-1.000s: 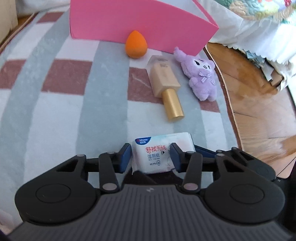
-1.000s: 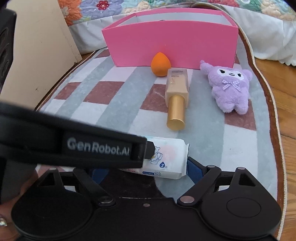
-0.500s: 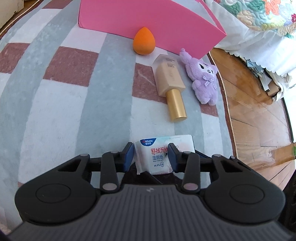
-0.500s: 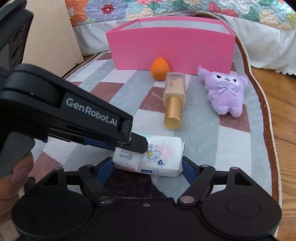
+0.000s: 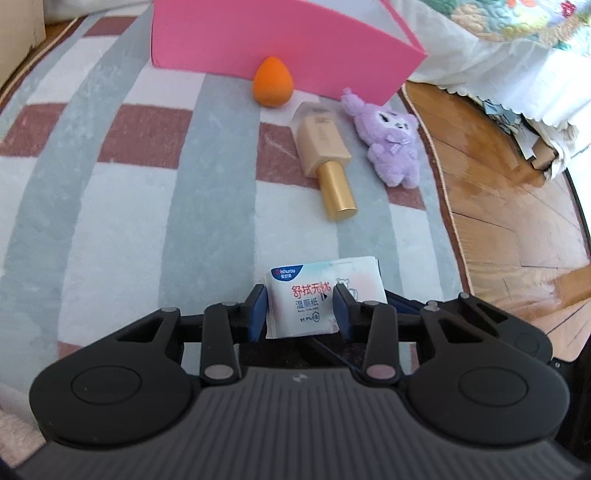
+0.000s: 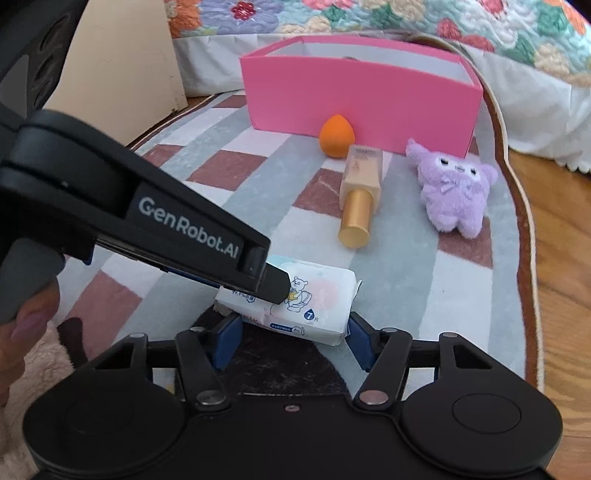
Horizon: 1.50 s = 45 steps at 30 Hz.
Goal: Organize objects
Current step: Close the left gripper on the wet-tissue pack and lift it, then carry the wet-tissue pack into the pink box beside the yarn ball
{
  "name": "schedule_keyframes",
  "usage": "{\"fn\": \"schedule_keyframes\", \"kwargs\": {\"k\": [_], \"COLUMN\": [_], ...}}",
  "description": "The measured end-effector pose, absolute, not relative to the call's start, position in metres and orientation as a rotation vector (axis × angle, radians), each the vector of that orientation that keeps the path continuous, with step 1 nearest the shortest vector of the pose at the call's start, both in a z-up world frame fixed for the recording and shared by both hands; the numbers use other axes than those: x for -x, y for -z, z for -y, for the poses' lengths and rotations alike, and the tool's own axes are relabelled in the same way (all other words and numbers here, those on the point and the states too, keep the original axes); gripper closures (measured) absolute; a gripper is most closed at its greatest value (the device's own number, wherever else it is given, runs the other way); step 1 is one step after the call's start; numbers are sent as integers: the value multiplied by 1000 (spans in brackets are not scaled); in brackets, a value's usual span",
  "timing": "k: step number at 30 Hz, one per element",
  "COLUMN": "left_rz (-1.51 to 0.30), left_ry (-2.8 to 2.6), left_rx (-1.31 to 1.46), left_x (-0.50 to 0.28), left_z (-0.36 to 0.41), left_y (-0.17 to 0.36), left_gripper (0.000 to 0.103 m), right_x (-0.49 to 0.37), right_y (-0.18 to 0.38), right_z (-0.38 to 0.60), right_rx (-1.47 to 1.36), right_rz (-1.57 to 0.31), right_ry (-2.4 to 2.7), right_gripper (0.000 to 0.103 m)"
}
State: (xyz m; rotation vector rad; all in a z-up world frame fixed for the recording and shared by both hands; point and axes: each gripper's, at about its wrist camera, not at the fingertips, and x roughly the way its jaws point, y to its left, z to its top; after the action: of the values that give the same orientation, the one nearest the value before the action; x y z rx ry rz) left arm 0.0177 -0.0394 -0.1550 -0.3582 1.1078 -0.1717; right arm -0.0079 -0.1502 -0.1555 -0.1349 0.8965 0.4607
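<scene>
A white wet-wipes pack (image 5: 314,299) is clamped between the blue pads of my left gripper (image 5: 300,309) and held just above the rug. In the right wrist view the same pack (image 6: 295,301) sits between the wide-spread pads of my right gripper (image 6: 293,341), which is open around it. The left gripper's black body (image 6: 147,221) crosses that view. A pink box (image 6: 362,99) stands at the far end of the rug. In front of it lie an orange sponge (image 6: 337,134), a beige bottle with a gold cap (image 6: 358,195) and a purple plush (image 6: 454,192).
The striped grey, white and brown rug (image 5: 110,206) lies on a wooden floor (image 5: 517,206), which shows to the right. A bed with a flowered quilt (image 6: 406,18) is behind the box. A beige cabinet (image 6: 122,66) stands at the back left.
The pack has lifted slightly in the left gripper. The right gripper has moved closer to the pack, so its pads now flank it. The other objects have not moved.
</scene>
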Motion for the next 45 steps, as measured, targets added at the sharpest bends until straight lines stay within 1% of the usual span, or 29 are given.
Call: {"fn": "schedule_keyframes", "kwargs": {"k": [10, 21, 26, 35, 45], "left_rz": [-1044, -923, -890, -869, -858], "left_ry": [233, 269, 261, 298, 315], "left_rx": [355, 224, 212, 235, 296], "left_x": [-8, -1, -2, -38, -124], "left_z": [32, 34, 32, 21, 1], "left_y": [103, 15, -8, -40, -60], "left_gripper": [66, 66, 66, 66, 66], "right_x": [14, 17, 16, -10, -93], "right_y": [105, 32, 8, -31, -61], "right_z": [153, 149, 147, 141, 139], "right_rx": [156, 195, 202, 254, 247], "right_rz": [-856, -718, -664, -644, -697], "right_ry": [-470, -481, -493, -492, -507], "right_gripper": [35, 34, 34, 34, 34]}}
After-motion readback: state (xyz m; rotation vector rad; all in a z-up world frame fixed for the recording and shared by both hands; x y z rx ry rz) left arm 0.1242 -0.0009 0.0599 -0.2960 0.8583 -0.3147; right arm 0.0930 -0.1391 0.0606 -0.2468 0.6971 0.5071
